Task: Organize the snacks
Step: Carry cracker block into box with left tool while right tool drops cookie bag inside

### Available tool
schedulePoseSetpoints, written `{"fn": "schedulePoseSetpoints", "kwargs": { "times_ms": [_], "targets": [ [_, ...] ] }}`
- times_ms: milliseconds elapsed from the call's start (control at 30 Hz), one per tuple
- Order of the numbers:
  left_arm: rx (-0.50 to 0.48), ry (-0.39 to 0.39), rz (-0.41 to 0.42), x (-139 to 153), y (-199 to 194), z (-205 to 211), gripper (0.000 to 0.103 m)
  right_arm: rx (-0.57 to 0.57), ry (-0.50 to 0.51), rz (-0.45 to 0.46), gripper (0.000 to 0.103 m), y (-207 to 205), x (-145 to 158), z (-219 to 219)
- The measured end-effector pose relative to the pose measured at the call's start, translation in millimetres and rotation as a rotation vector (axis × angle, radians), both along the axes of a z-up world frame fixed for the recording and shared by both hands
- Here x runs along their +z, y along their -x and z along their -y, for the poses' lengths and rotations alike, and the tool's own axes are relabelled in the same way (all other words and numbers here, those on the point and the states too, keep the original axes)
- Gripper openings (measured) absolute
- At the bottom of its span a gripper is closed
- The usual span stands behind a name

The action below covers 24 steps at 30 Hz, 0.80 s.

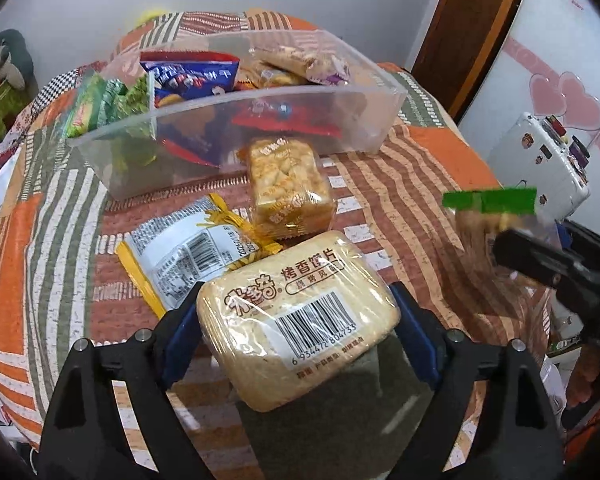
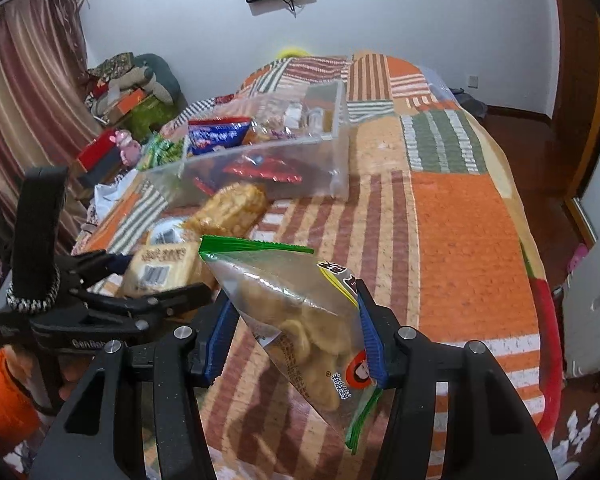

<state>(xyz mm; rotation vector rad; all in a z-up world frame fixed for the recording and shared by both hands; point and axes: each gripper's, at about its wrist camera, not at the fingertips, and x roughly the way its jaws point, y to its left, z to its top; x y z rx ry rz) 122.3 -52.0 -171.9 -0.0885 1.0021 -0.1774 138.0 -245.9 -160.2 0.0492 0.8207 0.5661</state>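
Note:
My left gripper (image 1: 296, 312) is shut on a tan bread-slice packet (image 1: 296, 312) with a barcode, held above the bed; the packet also shows in the right wrist view (image 2: 162, 266). My right gripper (image 2: 294, 328) is shut on a clear green-edged snack bag (image 2: 300, 308), which appears blurred at the right of the left wrist view (image 1: 492, 216). A clear plastic bin (image 1: 260, 120) holding several snacks sits ahead; it also shows in the right wrist view (image 2: 336, 160). A cracker packet (image 1: 286, 188) and a yellow-edged packet (image 1: 188, 248) lie in front of the bin.
The patchwork bedspread (image 2: 460, 240) covers the bed. Boxes and a stuffed toy (image 2: 140, 80) are piled at the left, near a curtain (image 2: 28, 92). A white suitcase (image 1: 540, 160) stands at the right. The wooden floor (image 2: 540, 144) lies beyond the bed's right edge.

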Motion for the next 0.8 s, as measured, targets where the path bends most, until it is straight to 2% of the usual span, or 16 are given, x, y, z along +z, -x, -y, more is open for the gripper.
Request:
{"fn": "schedulePoseSetpoints", "kwargs": {
  "times_ms": [267,467,800],
  "targets": [
    [0.043,0.012,0.102,41.4,4.8,-21.7,0.087,0.006,-0.03,0.061,0.051,-14.3,23.8,-10.4],
    [0.094,0.037,0.168,74.2,-8.9,-50.0,0.087,0.018,-0.055,0.109,0.051,-31.0,45.0,-20.3],
    [0.146,0.011,0.277,119.2,-42.5,-81.9,0.087,0.039,-0.077,0.208,0.051,-60.3,81.7,-47.7]
  ]
}}
